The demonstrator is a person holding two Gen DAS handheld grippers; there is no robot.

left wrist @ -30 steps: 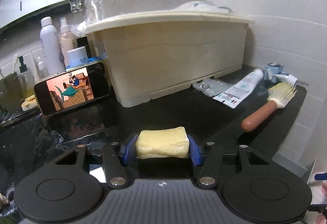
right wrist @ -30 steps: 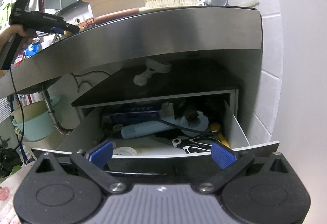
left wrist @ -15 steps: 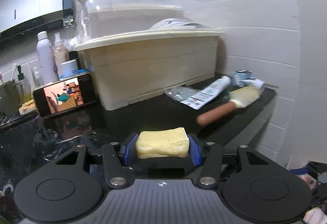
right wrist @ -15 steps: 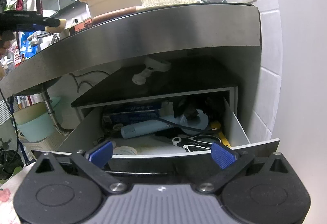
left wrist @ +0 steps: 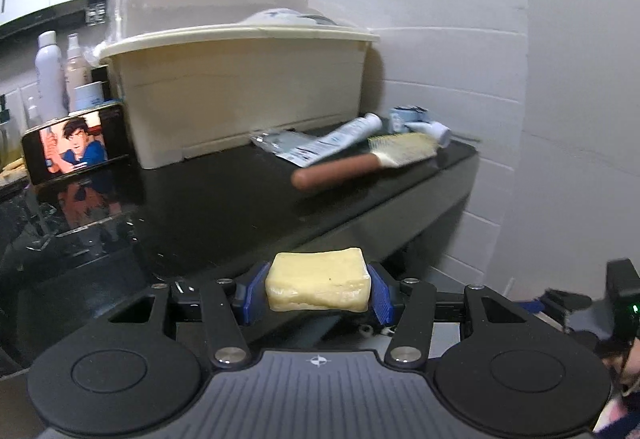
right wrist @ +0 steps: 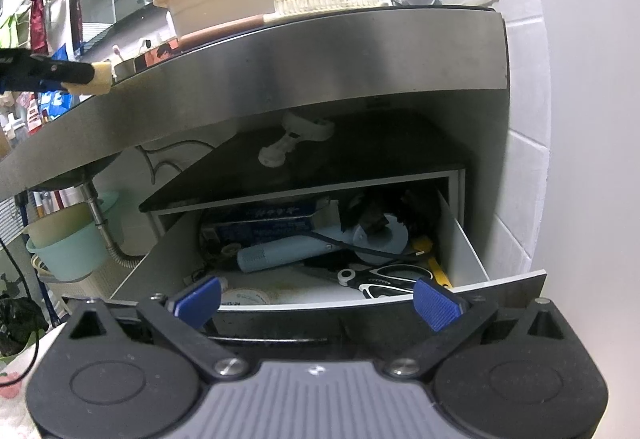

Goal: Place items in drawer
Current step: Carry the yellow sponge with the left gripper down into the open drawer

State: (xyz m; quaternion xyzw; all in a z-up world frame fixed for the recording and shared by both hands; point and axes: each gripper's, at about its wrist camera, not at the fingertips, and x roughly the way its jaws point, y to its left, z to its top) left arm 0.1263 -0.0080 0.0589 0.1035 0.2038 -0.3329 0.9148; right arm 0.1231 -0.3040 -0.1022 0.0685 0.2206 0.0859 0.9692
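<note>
Pale yellow soap block [left wrist: 318, 279]: we've got just one, clamped between our left gripper [left wrist: 318, 293] pads off the black counter's [left wrist: 240, 207] edge. Our right gripper [right wrist: 316, 299] sits fingers apart, empty, before one open white drawer [right wrist: 464, 251] holding one scissors pair [right wrist: 384, 277].

On the surface [left wrist: 248, 199], a tub [left wrist: 240, 91] stands against the wall, a phone [left wrist: 76, 145] leaning just left of it. Right of the tub lie a tube [left wrist: 340, 139] and a brush [left wrist: 360, 163], side by side. Below the surface, the open drawer [right wrist: 460, 239] holds scissors [right wrist: 384, 277] in front, a hair dryer [right wrist: 288, 251] behind them.
</note>
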